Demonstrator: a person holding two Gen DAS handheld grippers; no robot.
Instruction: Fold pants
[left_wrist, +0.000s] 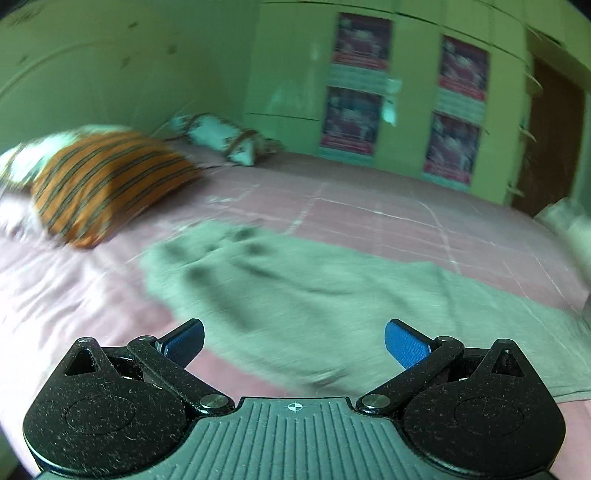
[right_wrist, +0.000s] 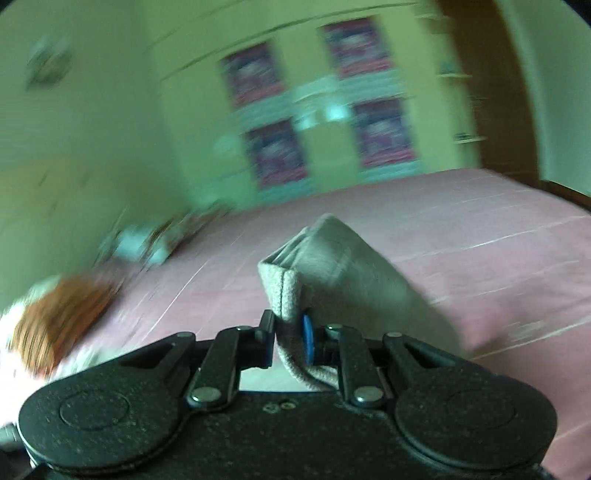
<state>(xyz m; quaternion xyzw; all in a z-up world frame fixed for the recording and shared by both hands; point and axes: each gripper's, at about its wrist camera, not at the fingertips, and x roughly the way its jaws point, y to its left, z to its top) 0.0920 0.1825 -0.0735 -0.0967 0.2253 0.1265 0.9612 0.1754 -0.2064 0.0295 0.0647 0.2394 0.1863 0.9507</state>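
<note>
The right tongs (right_wrist: 289, 334) are clamped on a hem of the grey pants (left_wrist: 295, 302), which lie spread on the bed (left_wrist: 369, 214); the left tongs (left_wrist: 294, 341) stand apart, empty; carry the hem toward twelve o'clock, keeping edges aligned.

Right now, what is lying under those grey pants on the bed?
Under the grey pants lies the pink bedsheet, showing all round them. Whatever sits directly beneath the cloth is covered. One end is lifted, pinched in the right tongs.
</note>
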